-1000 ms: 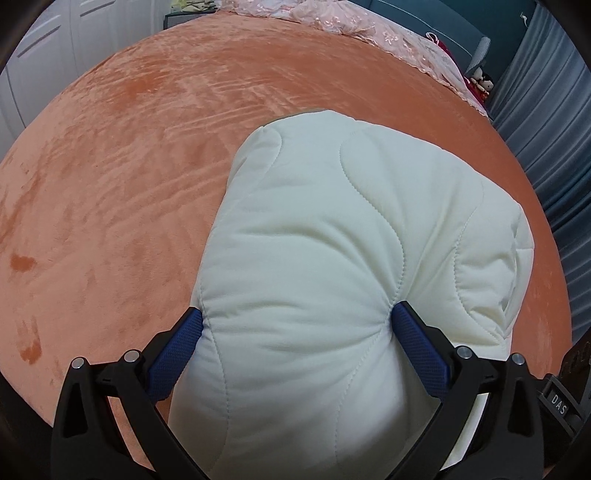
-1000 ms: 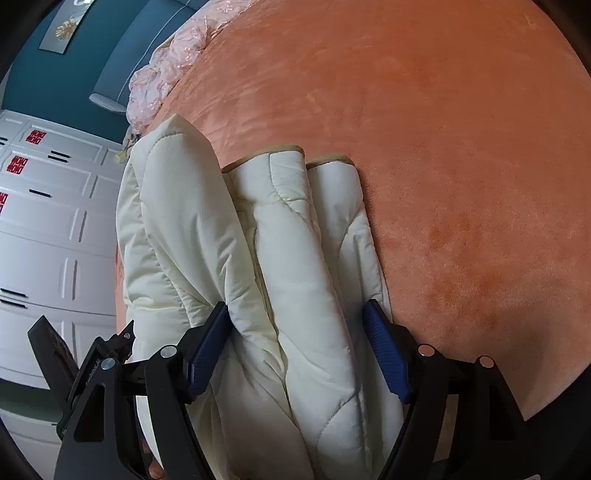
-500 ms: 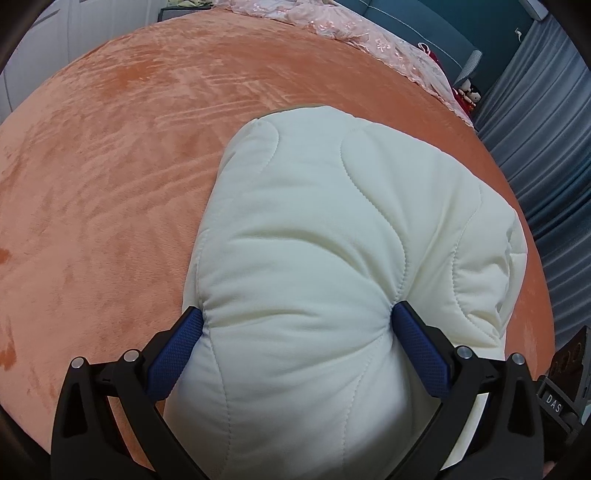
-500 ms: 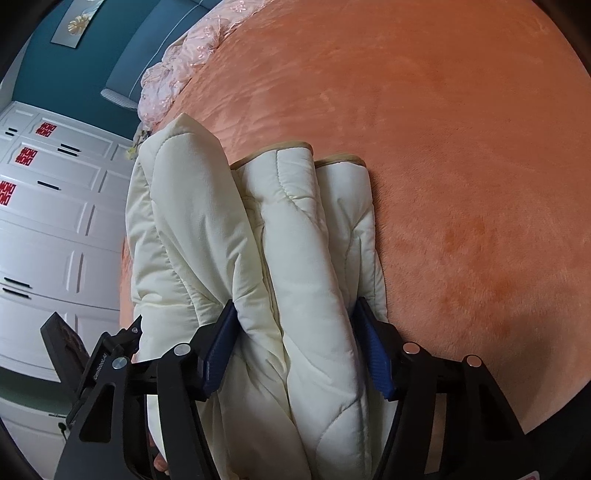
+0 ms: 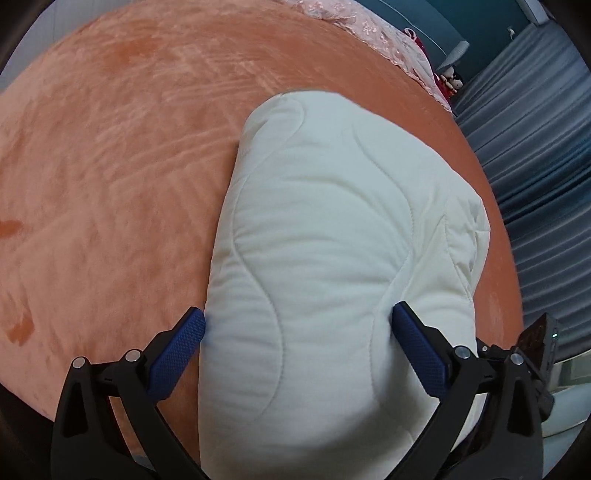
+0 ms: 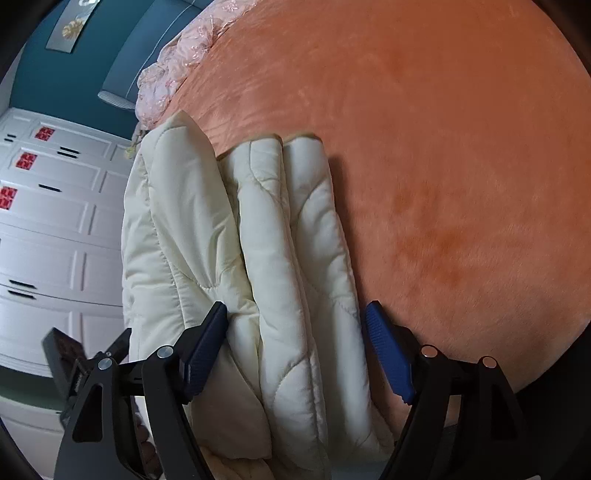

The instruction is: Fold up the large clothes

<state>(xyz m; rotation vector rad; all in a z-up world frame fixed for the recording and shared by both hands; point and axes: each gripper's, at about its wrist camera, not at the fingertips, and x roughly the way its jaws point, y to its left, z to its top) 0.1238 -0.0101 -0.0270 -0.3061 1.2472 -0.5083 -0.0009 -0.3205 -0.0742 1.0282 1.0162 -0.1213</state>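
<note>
A thick cream quilted garment (image 5: 332, 236), folded into a fat bundle, lies on the orange plush bed (image 5: 110, 166). In the right wrist view its stacked folded layers (image 6: 258, 258) show edge-on. My left gripper (image 5: 297, 325) straddles the near end of the bundle; its blue pads stand just off the fabric on both sides, jaws open. My right gripper (image 6: 295, 321) straddles the layered end; its left pad touches the fabric and its right pad stands apart from it, jaws open.
Orange bed surface (image 6: 461, 166) spreads wide around the bundle. A pink lace cover (image 5: 380, 33) lies at the head of the bed. Grey curtains (image 5: 535, 166) hang at the right. White wardrobe doors (image 6: 48, 240) stand beyond the bed.
Both grippers have opened: the left pads no longer pinch the bundle, and the right jaws closed briefly, then widened. The bundle has sunk back and sits lower on the bed.
</note>
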